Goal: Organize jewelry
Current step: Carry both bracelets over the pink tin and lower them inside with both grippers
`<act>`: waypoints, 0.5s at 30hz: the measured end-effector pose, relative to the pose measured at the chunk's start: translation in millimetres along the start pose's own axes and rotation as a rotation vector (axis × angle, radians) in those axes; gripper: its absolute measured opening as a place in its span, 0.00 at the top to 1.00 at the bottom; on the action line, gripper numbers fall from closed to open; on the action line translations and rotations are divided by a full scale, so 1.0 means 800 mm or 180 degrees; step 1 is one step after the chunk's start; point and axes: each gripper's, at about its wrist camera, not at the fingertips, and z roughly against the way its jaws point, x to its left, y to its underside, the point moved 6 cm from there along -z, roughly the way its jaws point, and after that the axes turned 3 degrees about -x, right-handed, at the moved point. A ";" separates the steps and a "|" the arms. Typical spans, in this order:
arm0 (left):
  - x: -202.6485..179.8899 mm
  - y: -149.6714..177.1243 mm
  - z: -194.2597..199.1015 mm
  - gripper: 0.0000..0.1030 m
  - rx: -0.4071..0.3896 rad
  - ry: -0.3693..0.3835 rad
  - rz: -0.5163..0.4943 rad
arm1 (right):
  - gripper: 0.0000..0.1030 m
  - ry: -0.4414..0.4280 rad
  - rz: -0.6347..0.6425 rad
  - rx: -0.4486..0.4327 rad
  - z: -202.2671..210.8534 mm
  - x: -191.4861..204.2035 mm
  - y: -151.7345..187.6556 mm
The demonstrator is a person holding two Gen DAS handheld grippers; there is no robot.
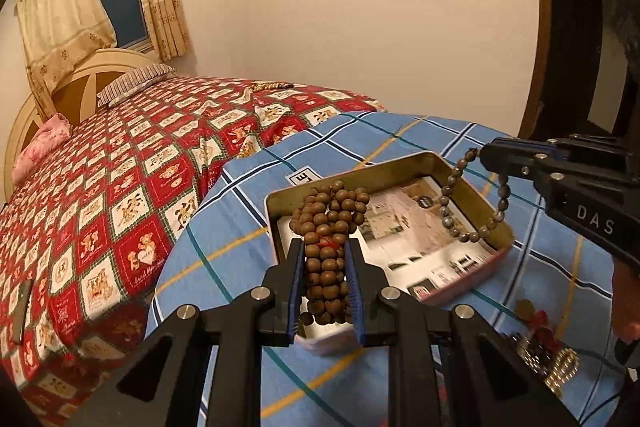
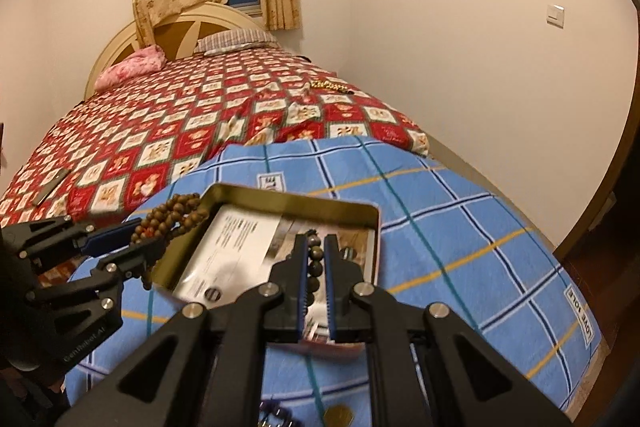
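In the lower middle of the left wrist view, the left gripper [image 1: 324, 259] was clamped on a thick bundle of round brown wooden beads [image 1: 326, 223], tied with a red thread and bunched in several rows. It hung over the near left corner of an open tin [image 1: 400, 167] lined with printed paper, on a blue checked cloth [image 1: 224, 235]. At the right edge, the right gripper [image 1: 486, 155] pinched a single loop of grey beads [image 1: 468, 203] dangling over the tin.
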 end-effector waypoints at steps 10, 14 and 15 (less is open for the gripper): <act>0.005 -0.009 -0.047 0.80 0.0145 -0.0086 -0.0073 | 0.91 0.0096 -0.0018 0.0119 -0.048 -0.015 -0.002; 0.005 -0.004 -0.061 0.80 0.0217 -0.0107 -0.0095 | 0.91 0.0115 -0.0010 0.0207 -0.066 -0.018 0.003; 0.004 -0.004 -0.065 0.80 0.0229 -0.0108 -0.0095 | 0.91 0.0118 0.0002 0.0235 -0.070 -0.018 0.005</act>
